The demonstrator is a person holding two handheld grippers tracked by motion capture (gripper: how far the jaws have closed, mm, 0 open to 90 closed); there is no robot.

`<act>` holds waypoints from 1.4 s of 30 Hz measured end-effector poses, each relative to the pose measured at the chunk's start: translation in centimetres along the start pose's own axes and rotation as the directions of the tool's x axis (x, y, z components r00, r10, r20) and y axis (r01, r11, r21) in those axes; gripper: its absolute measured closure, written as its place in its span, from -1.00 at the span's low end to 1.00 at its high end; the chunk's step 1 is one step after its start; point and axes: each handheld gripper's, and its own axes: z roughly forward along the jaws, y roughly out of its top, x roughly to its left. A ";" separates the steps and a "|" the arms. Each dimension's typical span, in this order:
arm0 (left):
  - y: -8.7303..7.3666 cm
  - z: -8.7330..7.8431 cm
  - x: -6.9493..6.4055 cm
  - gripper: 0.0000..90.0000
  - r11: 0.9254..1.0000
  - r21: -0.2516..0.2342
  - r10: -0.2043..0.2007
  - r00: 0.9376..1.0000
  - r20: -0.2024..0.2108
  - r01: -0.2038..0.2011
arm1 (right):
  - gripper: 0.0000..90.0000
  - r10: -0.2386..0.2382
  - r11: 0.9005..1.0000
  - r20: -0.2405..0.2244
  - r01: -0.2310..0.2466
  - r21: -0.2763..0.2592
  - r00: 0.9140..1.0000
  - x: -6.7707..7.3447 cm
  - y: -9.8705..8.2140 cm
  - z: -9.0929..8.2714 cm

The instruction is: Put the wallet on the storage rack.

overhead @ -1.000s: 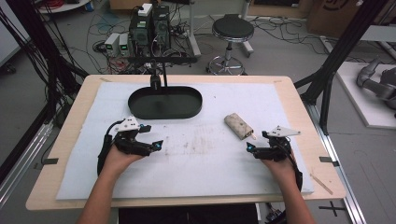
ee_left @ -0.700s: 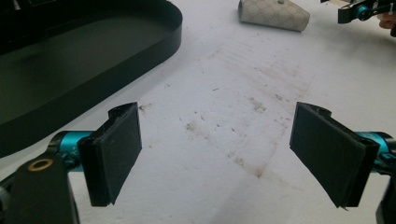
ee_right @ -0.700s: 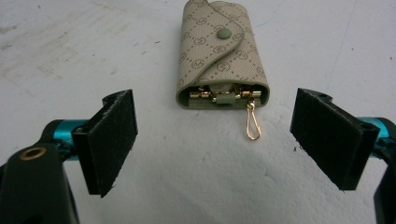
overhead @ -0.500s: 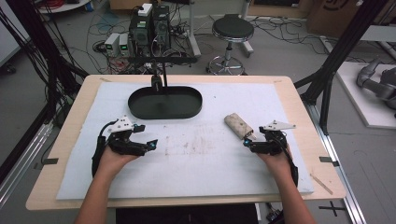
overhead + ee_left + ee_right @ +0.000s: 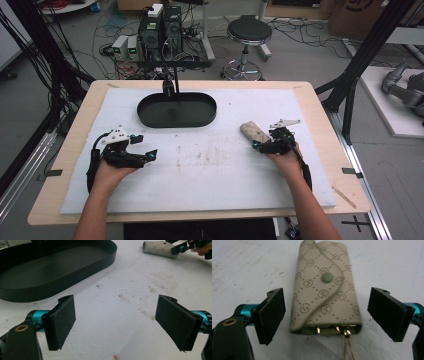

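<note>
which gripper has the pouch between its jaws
The right gripper: its open black jaws flank the beige patterned snap-flap pouch. The left gripper faces bare white foam.

grey floor (image 5: 310, 60) w/ cables, black stool (image 5: 249, 31), pc towers (image 5: 161, 27) - wooden table (image 5: 75, 145)

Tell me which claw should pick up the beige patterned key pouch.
Right. The right claw is open, its jaws either side of the beige patterned fabric key pouch. The left claw, also open, sits over bare white foam mat far from it.
</note>
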 end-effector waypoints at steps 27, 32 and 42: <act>0.0 -0.4 0.2 -0.63 1.000 -0.007 -0.009 1.000 -0.005 0.009 | -0.19 -0.077 0.997 -0.089 0.076 -0.011 0.993 0.7 2.7 -1.2; -0.1 -0.8 0.2 -0.63 1.000 -0.009 -0.015 1.000 -0.011 0.015 | -0.19 -0.106 0.994 -0.116 0.102 -0.040 0.988 1.2 4.8 -1.4; -0.8 -2.4 0.4 -0.63 0.999 -0.020 -0.028 0.999 -0.040 0.027 | -0.19 -0.184 0.982 -0.169 0.174 -0.069 0.968 3.2 8.6 -0.3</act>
